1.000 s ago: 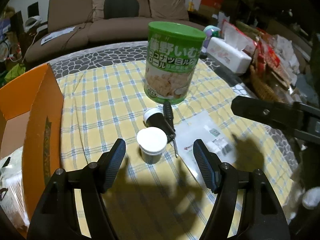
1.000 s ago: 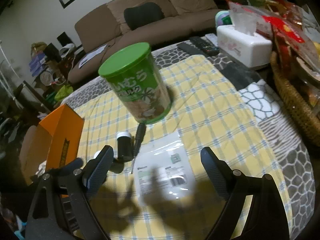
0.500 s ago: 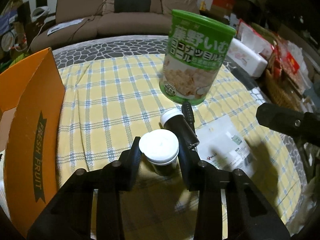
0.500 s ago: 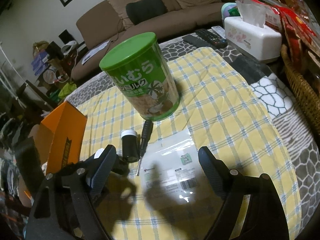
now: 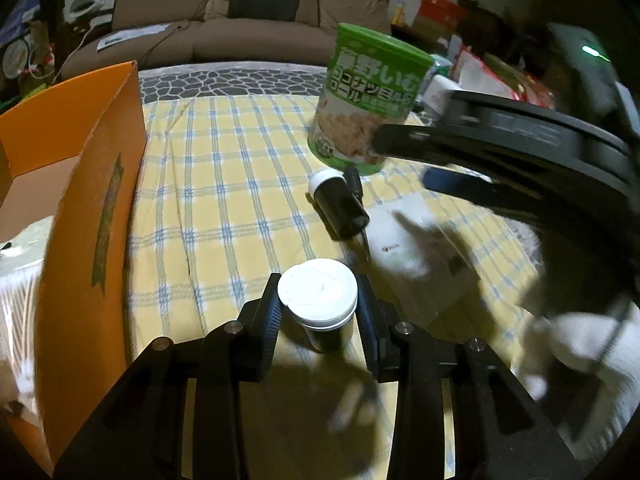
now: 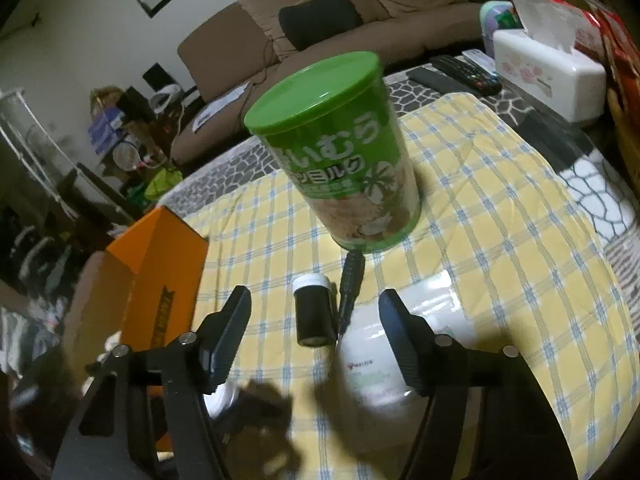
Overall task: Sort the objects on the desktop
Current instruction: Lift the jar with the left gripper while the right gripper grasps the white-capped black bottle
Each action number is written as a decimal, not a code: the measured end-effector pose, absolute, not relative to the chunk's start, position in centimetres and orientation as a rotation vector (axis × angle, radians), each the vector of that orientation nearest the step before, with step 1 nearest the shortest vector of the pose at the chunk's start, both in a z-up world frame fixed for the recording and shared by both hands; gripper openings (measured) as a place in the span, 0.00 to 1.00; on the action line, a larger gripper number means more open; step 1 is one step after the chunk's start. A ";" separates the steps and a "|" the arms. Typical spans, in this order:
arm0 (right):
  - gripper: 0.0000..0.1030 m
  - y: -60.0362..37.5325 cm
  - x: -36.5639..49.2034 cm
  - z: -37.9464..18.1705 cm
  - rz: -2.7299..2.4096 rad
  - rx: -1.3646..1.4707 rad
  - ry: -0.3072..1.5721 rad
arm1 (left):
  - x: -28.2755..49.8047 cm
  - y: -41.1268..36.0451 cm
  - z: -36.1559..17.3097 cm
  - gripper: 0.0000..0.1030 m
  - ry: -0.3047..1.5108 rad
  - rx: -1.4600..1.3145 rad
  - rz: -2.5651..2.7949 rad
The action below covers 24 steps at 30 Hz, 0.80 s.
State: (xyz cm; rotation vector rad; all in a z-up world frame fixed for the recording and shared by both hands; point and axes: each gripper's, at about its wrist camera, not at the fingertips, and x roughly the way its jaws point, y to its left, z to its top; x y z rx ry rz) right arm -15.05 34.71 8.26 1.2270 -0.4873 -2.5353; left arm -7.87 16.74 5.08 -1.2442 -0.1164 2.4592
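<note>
- Left gripper [image 5: 319, 312]: fingers clamped on upright white-capped bottle [image 5: 318, 292].
- Right gripper [image 6: 314, 334]: fingers closing, lying black bottle [image 6: 313, 312] and screwdriver [image 6: 350, 280] between, untouched.

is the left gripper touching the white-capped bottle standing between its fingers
Touching. In the left wrist view the left gripper has both pads pressed against the sides of the upright white-capped bottle, with no gap on either side.

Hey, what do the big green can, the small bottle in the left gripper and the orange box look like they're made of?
Tall green snack can: glossy printed body, possibly metal or card; smooth plastic-looking lid.
Small dark bottle with white cap: dark plastic or glass; matte moulded cap looks plastic.
Open orange box: cardboard, with brown raw inside and matte printed outside.
</note>
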 end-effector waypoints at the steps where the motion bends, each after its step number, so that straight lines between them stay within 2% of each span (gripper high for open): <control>1: 0.64 34.3 -15.3 8.1 -2.533 1.230 -0.478 | -7.6 16.7 5.2 0.32 -0.112 -1.241 2.455; 7: 0.48 31.4 -16.7 6.8 -2.535 1.268 -0.330 | -6.5 16.4 5.1 0.32 -0.094 -1.242 2.444; 14: 0.42 29.8 -17.5 4.7 -2.530 1.332 -0.197 | -6.6 16.0 4.3 0.32 -0.103 -1.256 2.432; 19: 0.28 29.2 -17.7 3.3 -2.513 1.374 -0.126 | -6.5 16.0 4.2 0.32 -0.104 -1.254 2.429; 24: 0.28 29.3 -17.5 3.7 -2.515 1.363 -0.121 | -6.6 15.9 4.4 0.32 -0.110 -1.251 2.427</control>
